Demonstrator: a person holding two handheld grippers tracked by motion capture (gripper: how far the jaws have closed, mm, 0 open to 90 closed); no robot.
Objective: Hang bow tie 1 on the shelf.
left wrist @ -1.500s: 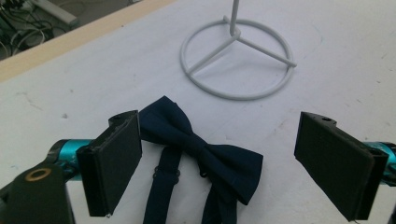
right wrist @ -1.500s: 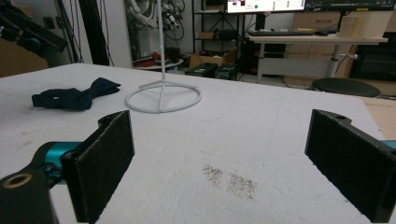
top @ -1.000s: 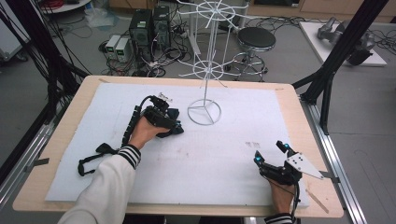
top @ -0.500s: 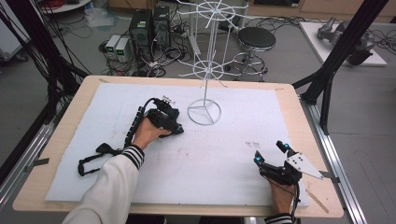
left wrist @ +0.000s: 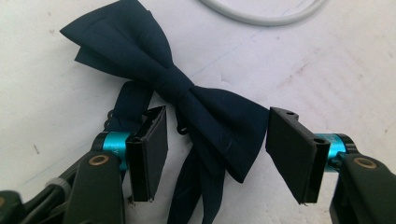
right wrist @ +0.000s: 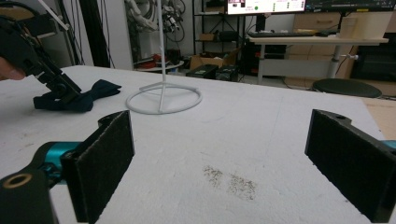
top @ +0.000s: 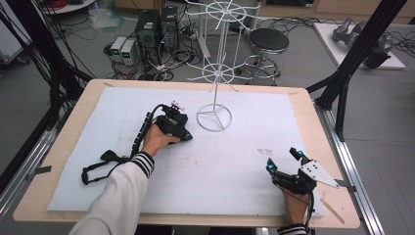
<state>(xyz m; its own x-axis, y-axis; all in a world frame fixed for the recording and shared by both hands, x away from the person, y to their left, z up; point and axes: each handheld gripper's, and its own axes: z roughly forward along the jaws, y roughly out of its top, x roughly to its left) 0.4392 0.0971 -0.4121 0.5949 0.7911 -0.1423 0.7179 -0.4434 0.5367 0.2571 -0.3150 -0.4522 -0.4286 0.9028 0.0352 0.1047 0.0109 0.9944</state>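
A dark navy bow tie (left wrist: 187, 100) lies flat on the white foam mat (top: 235, 161), left of a white wire stand's ring base (top: 214, 117). My left gripper (left wrist: 218, 116) is low over it and open, its pads (left wrist: 152, 154) standing on either side of the tie's near wing without touching it. In the high view the left gripper (top: 182, 133) covers most of the tie. My right gripper (top: 281, 160) rests near the mat's front right corner, open, with nothing between its pads (right wrist: 105, 163). From there the bow tie (right wrist: 88, 97) and the left gripper (right wrist: 39, 60) show at far left.
The tall white wire stand (top: 219, 73) rises from its ring base (right wrist: 163, 99) at the back middle of the mat. A black strap and cable (top: 105, 159) trail from the left gripper across the mat's left side. A dark smudge (right wrist: 231, 182) marks the mat ahead of the right gripper.
The left gripper has shifted slightly toward the stand's base and settled lower over the bow tie. The right gripper has stayed put.
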